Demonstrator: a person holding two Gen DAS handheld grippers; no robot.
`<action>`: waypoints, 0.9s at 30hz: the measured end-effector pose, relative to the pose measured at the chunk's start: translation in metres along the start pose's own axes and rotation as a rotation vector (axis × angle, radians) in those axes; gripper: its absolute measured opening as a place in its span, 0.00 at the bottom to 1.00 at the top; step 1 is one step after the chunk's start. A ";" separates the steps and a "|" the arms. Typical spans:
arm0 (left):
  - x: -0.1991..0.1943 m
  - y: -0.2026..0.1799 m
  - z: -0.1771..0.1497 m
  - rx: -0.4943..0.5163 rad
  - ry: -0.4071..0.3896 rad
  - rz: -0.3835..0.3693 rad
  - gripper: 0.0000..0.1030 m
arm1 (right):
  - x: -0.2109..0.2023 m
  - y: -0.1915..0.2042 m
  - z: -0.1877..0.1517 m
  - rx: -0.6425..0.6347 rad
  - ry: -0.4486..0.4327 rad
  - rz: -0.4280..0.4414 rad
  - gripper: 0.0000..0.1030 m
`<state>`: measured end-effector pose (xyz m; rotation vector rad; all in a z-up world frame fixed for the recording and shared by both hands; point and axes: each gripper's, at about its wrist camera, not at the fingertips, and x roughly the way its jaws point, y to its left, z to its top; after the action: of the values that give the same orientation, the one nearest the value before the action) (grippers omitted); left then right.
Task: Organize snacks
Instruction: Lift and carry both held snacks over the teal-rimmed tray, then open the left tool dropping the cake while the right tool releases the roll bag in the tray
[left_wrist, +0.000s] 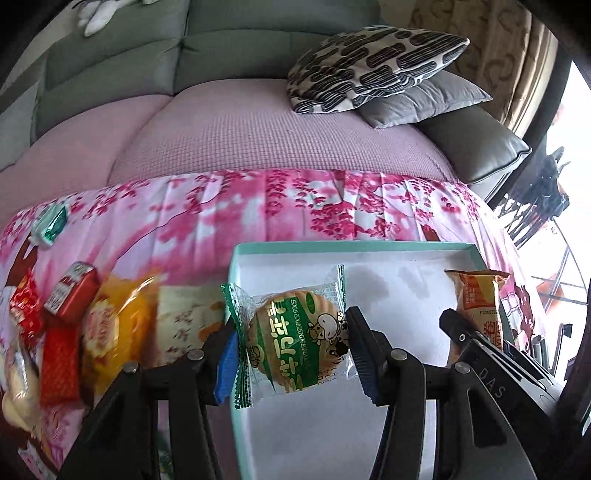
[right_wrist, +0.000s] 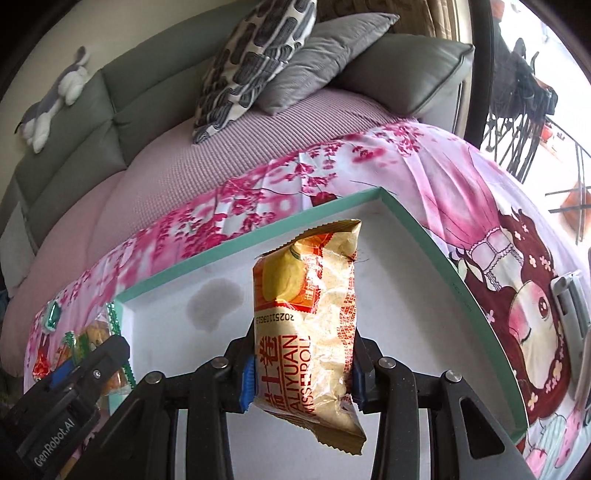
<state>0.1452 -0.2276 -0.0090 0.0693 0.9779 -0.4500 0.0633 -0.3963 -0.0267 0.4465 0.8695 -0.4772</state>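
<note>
Closest in, the left gripper (left_wrist: 291, 354) clamps its blue pads on a green-and-clear wrapped round biscuit (left_wrist: 295, 341), held above the near left part of the white box (left_wrist: 406, 258) with the mint-green rim. The wrapper carries gold characters on a green band and a small cartoon cow; the fine white lettering beside them is too small to read. The tool points steeply down toward the box floor.

Beside it, the right gripper (right_wrist: 301, 380) is closed on the lower half of a tan and orange swiss roll packet (right_wrist: 306, 325), which stands roughly upright over the right part of the box. Its label reads "ALIYUAN" and "SWISS ROLL" along the side, with a printed code "2025110" and further digits upside down above. This tool also tilts steeply downward. Seen from the right wrist, the left tool's black body shows the words "GenRobot.AI"; from the left wrist, the right tool's body shows "DAS".

A grey stain marks the box floor. Left of the box, a blurred heap of loose snacks (left_wrist: 66, 314) in red, orange and cream wrappers lies on the pink blossom-print cloth (left_wrist: 258, 214), with a green foil candy (left_wrist: 50, 225) farther out.

Beyond lie a pink couch cover (left_wrist: 240, 136), a patterned cushion (left_wrist: 369, 62) resting on a grey cushion (left_wrist: 424, 99), and a plush toy (right_wrist: 55, 99) on the green sofa back.
</note>
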 end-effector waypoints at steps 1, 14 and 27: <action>0.002 -0.002 0.000 0.003 -0.004 -0.004 0.54 | 0.002 -0.001 0.001 0.001 0.002 -0.009 0.40; -0.014 0.014 0.007 -0.040 0.013 0.088 0.79 | -0.009 -0.005 -0.005 0.002 0.020 -0.039 0.75; -0.052 0.059 -0.006 -0.115 0.002 0.210 0.90 | -0.036 0.021 -0.036 -0.059 -0.008 0.052 1.00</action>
<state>0.1393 -0.1550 0.0214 0.0676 0.9850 -0.2005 0.0333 -0.3515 -0.0140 0.4121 0.8598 -0.4040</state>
